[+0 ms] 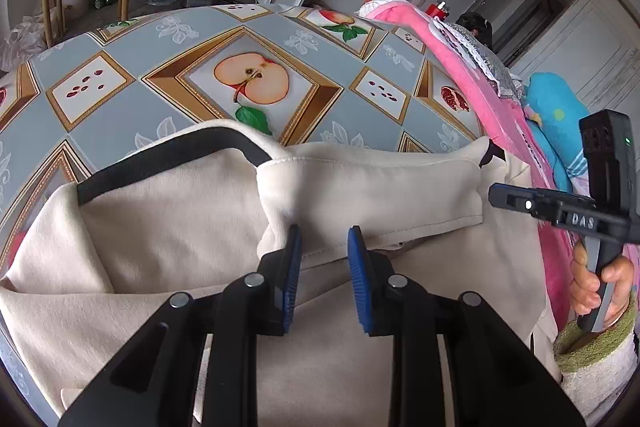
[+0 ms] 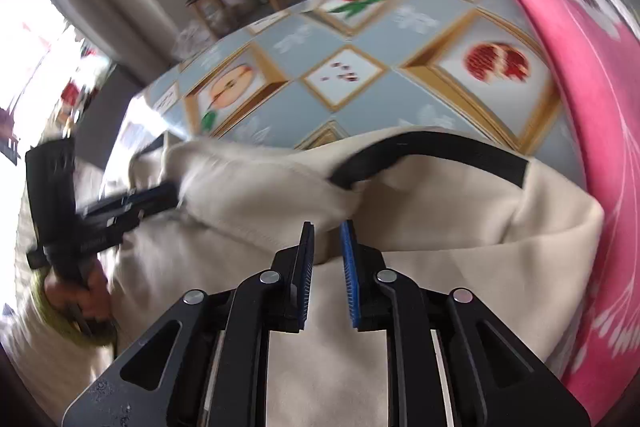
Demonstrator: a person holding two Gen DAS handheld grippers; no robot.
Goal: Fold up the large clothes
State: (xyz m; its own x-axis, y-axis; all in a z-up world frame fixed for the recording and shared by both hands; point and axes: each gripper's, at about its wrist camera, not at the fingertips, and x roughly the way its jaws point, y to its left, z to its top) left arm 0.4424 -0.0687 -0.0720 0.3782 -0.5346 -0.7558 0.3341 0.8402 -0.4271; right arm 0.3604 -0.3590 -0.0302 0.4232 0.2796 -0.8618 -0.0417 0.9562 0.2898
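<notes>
Progress: we judge the fold about midway; one sleeve already lies folded across the body of the cream garment, while the rest looks not yet squared into a packet.
Left to do: we expect the other side and the lower half to need folding in, then a smoothing.
Garment place: it lies on the fruit-print tablecloth, filling the 6 o'clock half of both wrist views, with a pink blanket beside it at 3 o'clock.
Garment look: soft cream knit with a black neckband curving at 11 o'clock in the left view; a stitched hem edge runs across the folded sleeve, and loose creases gather near the collar.
Left gripper: jaws apart over the sleeve hem, the left pad touching a bunched fold, nothing clamped.
Right gripper: jaws apart just above the cloth, nothing between them; this view is smeared, so whether a pad grazes the fabric we cannot tell.
Person: a hand with a green cuff holds the right gripper's handle at 4 o'clock.
</notes>
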